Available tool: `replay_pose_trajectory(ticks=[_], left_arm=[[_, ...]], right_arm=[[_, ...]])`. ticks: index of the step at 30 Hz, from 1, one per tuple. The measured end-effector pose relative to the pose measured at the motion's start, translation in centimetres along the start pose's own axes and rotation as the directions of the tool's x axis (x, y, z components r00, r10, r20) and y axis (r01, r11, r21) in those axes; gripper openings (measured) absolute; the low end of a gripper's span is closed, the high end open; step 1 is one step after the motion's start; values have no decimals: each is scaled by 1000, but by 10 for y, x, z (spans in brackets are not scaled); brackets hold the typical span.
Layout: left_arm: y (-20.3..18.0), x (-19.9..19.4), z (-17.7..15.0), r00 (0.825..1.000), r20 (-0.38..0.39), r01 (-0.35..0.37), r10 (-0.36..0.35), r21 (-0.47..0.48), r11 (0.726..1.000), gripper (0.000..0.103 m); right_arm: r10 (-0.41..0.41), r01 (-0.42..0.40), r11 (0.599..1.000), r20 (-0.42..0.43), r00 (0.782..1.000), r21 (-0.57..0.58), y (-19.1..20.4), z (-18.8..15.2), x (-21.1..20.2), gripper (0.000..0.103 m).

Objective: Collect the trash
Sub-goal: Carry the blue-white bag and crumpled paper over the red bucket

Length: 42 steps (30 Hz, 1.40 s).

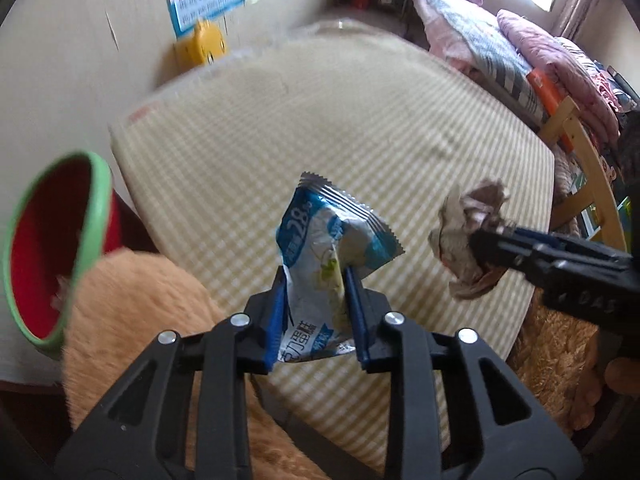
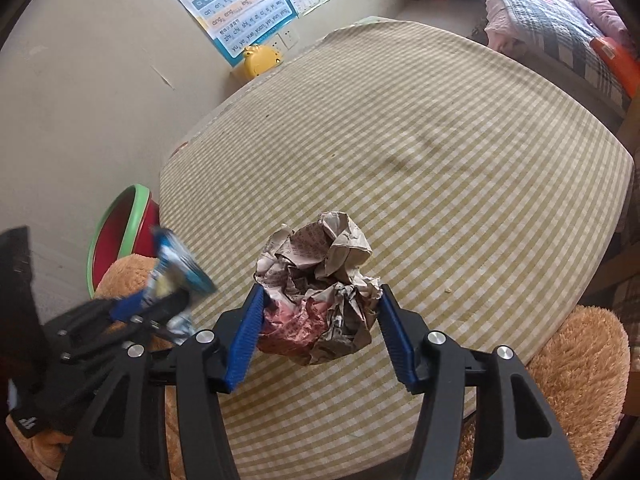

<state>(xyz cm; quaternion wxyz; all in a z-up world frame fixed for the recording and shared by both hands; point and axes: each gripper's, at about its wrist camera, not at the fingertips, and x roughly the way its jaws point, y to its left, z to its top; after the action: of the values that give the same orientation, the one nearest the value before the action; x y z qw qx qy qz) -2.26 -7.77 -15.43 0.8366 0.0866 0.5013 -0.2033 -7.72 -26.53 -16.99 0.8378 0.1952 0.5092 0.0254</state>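
Note:
My left gripper (image 1: pixel 314 276) is shut on a blue and silver snack wrapper (image 1: pixel 334 236) and holds it above the near edge of the checked table (image 1: pixel 360 120). It also shows at the left of the right wrist view (image 2: pixel 160 300), blurred, with the wrapper (image 2: pixel 176 268) in it. My right gripper (image 2: pixel 320 292) is shut on a crumpled newspaper ball (image 2: pixel 320 284), held above the table (image 2: pixel 440 152). The right gripper (image 1: pixel 488 240) with the paper ball (image 1: pixel 464 232) shows at the right of the left wrist view. A red bin with a green rim (image 1: pixel 60 248) stands left of the table, also in the right wrist view (image 2: pixel 124 224).
Orange plush seats (image 1: pixel 140 308) (image 2: pixel 580 368) stand at the table's near side. A yellow toy (image 2: pixel 260 60) sits by the wall at the far edge. A bed with quilts (image 1: pixel 520 52) and a wooden chair (image 1: pixel 588 160) stand to the right. Posters hang on the wall.

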Motion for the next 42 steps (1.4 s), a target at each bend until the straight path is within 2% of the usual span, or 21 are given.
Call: replay_pose_trajectory(ticks=[5, 10, 17, 24, 42], left_arm=[[5, -23, 17, 996, 90, -21, 21, -5, 1000, 28], [13, -36, 25, 989, 137, -50, 52, -20, 999, 28], [39, -43, 27, 980, 154, -115, 127, -83, 990, 28], [79, -54, 28, 967, 166, -164, 195, -181, 970, 28], [124, -79, 27, 940, 196, -217, 278, -282, 934, 28]], right_arm=[[-6, 7, 1000, 36, 999, -24, 11, 12, -4, 54], [9, -6, 998, 42, 999, -62, 26, 26, 0, 54], [103, -108, 991, -63, 993, -80, 51, 39, 30, 55], [151, -161, 982, -102, 983, -96, 75, 47, 48, 55], [170, -164, 969, 14, 985, -187, 122, 75, 23, 55]])
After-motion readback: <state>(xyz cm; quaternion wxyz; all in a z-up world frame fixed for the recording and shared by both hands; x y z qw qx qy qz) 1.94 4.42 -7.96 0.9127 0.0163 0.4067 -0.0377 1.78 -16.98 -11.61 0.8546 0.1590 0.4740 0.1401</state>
